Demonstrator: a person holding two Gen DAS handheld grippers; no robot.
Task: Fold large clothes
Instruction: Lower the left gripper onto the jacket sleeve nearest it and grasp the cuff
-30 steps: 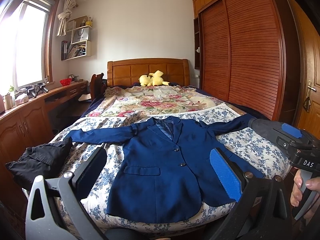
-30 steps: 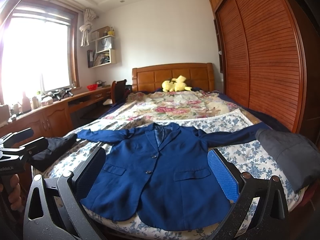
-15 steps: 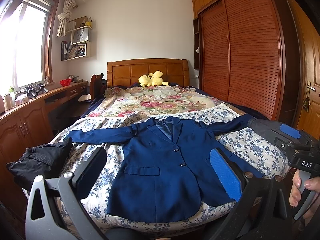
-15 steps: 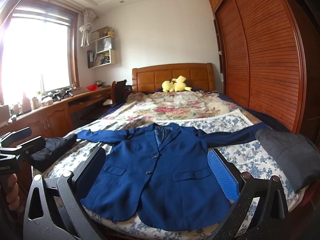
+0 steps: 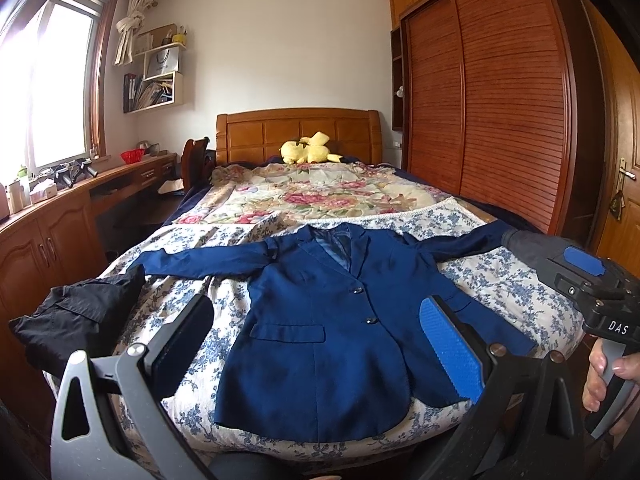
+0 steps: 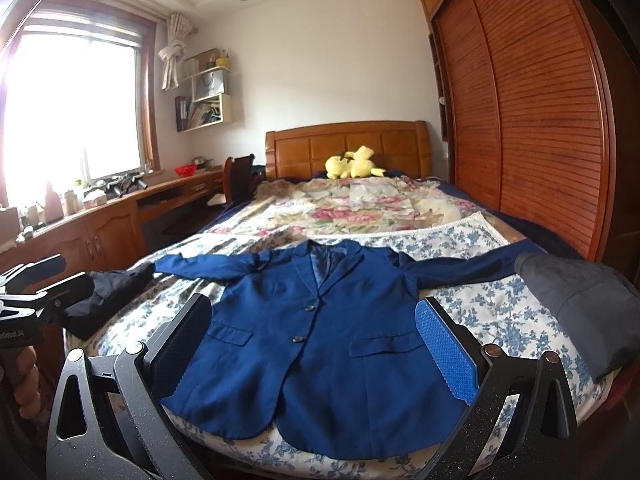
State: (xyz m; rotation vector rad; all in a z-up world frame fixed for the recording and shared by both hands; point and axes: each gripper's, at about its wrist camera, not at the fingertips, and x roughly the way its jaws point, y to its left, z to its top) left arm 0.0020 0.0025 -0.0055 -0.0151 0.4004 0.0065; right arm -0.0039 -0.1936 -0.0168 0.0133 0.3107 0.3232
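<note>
Jacket (image 5: 332, 320), dark blue, lies face up across the foot of your bed (image 5: 500, 280), buttoned, collar toward the headboard, both sleeves spread out to the sides, hem near the bed's close edge. Far left on the bed's edge: a crumpled black garment (image 5: 76, 316), just touching the tip of the jacket's left sleeve. Your left gripper (image 5: 316, 344) hangs above the near hem, jaws wide apart, nothing between them, clear of the cloth. Your right gripper (image 6: 312, 344) is likewise spread wide and empty, hanging over the jacket's lower front. Right of the jacket, a grey garment (image 6: 580, 304) covers the end of the right sleeve at the bed's corner. In the left wrist view your right hand (image 5: 612, 376) grips the other tool's handle at the far right edge. A yellow plush toy (image 5: 308, 150) sits against the headboard, well apart from the jacket.
</note>
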